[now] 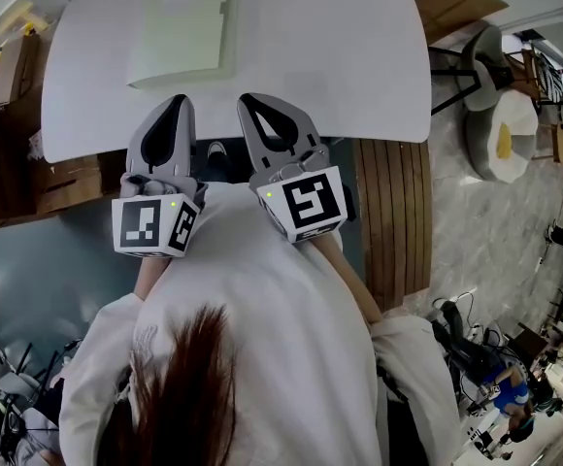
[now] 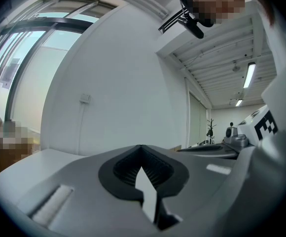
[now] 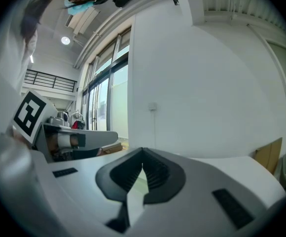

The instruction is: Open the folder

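In the head view, the folder was seen lying closed and flat on the far half of the white table. The left gripper and the right gripper were held side by side over the table's near edge. Both were pointed toward the folder, their tips stopped short of it, and it was touched by neither. The folder's near edge lay just beyond the left gripper's tip, and the right gripper's tip was set just off the folder's near right corner. Both pairs of jaws were seen drawn together, with nothing gripped. In the left gripper view, the jaws were shown closed tip to tip and empty against a white wall. The right gripper was seen alongside at the right, with its marker cube. The folder could not be made out there. In the right gripper view, the jaws were likewise shown meeting at the tips with nothing between them. The left gripper was seen at the left, and the table stretched ahead. Only a pale sliver was visible through the gap behind the pads, and whether it was the folder could not be told.
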Motion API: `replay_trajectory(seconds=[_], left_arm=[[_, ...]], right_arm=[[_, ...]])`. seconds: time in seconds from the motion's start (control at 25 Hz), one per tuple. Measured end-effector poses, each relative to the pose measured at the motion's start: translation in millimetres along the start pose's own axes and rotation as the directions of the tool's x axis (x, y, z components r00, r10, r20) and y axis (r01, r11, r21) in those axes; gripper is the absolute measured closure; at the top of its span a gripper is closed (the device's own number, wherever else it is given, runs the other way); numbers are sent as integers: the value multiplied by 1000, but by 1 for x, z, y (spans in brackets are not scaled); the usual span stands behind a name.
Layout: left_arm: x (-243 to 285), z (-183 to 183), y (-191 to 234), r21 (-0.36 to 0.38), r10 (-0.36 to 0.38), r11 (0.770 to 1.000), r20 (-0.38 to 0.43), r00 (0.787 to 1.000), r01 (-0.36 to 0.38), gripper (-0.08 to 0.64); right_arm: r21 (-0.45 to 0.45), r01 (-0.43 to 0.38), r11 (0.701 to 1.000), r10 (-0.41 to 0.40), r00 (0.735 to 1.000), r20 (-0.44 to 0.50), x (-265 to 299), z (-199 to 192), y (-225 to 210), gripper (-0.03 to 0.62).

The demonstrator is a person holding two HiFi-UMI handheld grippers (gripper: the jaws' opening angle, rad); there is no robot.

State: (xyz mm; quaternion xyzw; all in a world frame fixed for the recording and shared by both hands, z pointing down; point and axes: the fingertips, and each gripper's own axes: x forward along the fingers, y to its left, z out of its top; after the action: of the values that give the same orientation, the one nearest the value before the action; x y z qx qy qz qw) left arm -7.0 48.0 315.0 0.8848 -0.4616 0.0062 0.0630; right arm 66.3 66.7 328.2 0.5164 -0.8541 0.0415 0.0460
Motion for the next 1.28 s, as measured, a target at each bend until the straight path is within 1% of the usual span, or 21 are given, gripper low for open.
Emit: replay_trajectory(seconds=[0.6, 1.28], left_arm=[[5, 3, -9, 3, -5, 1000, 5, 1000, 5, 552], [1, 4, -3, -5, 6, 1000, 5, 1000, -6, 552]], right_arm=[[7, 5, 1000, -5, 1000, 9, -5, 3, -8, 586], [8, 7, 1000, -7, 1000, 4, -5, 4, -4, 586]])
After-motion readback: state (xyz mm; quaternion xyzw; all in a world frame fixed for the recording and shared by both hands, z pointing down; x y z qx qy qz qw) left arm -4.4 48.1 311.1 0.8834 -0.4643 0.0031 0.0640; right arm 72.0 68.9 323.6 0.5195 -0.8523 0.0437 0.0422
